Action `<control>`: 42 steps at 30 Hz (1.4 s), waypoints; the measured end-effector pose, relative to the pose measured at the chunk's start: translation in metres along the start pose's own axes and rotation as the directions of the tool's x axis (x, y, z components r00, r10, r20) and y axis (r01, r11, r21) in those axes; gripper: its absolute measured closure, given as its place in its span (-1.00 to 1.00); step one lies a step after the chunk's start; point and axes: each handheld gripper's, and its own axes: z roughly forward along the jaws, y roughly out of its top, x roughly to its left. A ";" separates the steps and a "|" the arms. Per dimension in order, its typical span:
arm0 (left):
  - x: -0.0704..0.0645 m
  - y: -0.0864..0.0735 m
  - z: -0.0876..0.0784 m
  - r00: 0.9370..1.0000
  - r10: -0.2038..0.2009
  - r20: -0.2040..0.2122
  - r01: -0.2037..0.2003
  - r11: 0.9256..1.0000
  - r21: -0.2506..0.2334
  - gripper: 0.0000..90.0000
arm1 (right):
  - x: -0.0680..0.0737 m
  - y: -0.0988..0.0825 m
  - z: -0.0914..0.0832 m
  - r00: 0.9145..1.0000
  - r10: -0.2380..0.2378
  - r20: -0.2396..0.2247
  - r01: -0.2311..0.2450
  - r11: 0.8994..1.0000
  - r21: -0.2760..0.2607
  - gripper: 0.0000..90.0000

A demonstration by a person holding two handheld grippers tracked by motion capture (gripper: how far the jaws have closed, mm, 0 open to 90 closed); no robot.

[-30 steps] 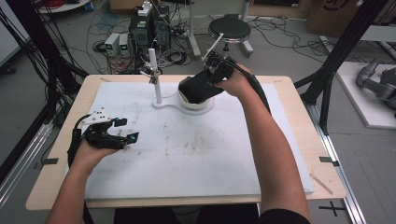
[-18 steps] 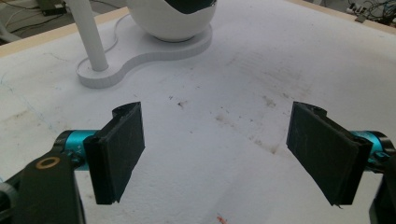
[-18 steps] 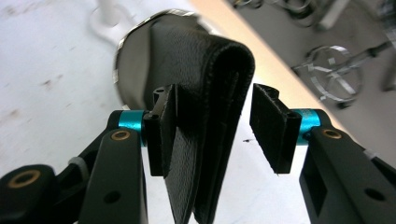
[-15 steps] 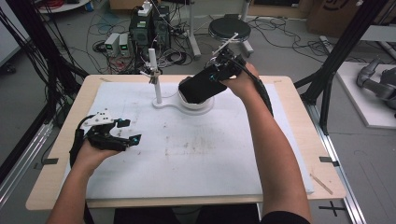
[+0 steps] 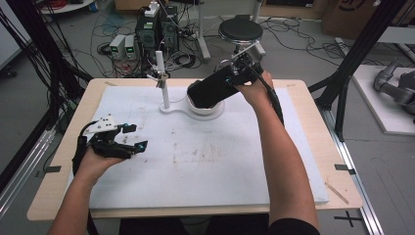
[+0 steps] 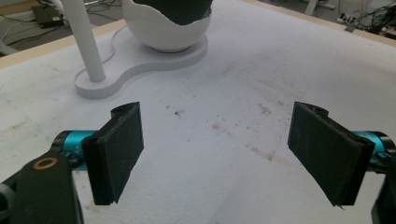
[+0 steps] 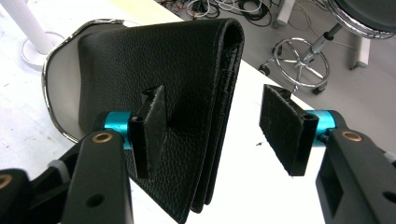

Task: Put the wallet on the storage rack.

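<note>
Black grained leather marks the folded wallet (image 7: 187,107), which is seen leaning with its lower end inside a white bowl (image 5: 205,108) and its upper end raised toward the right gripper (image 5: 234,74) at the far side of the surface (image 5: 205,161). In the right gripper view the wallet is shown between the jaws: the left pad lies against its face, while the right pad stands clear of its folded edge, so the wallet is not clamped; the jaws have just been opening. The bowl's chrome-edged rim (image 7: 60,51) is visible around the wallet's lower part. The bowl is carried on a white base (image 6: 140,56) shared with an upright white post (image 6: 86,42), which stands just beside the bowl; a small bunch of keys (image 5: 160,76) is seen hanging on the post in the high view. The left gripper (image 5: 128,139) is held near the person's left edge of the white sheet covering the surface, well apart from the bowl. In the left gripper view its jaws are spread wide with nothing between them, and the stained sheet (image 6: 224,135) is seen beyond the pads (image 6: 123,140).
</note>
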 end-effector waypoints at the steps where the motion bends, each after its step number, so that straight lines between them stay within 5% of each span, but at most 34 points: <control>1: 0.000 0.000 0.001 1.000 0.000 0.000 0.000 1.000 0.003 -0.59 | 0.000 0.000 -0.001 1.000 -0.001 -0.001 0.001 1.000 -0.004 -0.09; 10: -0.001 0.001 0.000 1.000 0.002 -0.011 -0.002 1.000 0.003 -0.59 | 0.007 -0.006 -0.028 0.999 -0.018 -0.031 0.017 0.999 -0.049 -0.23; 19: -0.004 0.005 -0.002 1.000 0.014 -0.019 -0.015 0.999 -0.029 -0.59 | 0.008 -0.027 -0.068 0.996 0.000 -0.085 -0.014 0.986 -0.163 -0.30; 25: -0.007 0.009 -0.003 1.000 0.028 0.006 -0.028 0.999 -0.027 -0.59 | 0.006 -0.063 -0.104 0.988 0.024 -0.155 -0.066 0.960 -0.271 -0.43; 31: -0.011 0.011 -0.002 0.999 0.049 0.017 -0.048 0.998 -0.044 -0.59 | 0.011 -0.095 -0.123 0.980 0.016 -0.196 -0.085 0.933 -0.349 -0.49; 42: -0.010 0.005 0.000 0.999 0.035 0.029 -0.032 0.997 -0.074 -0.59 | 0.019 -0.152 -0.118 0.958 0.008 -0.287 -0.137 0.891 -0.432 -0.54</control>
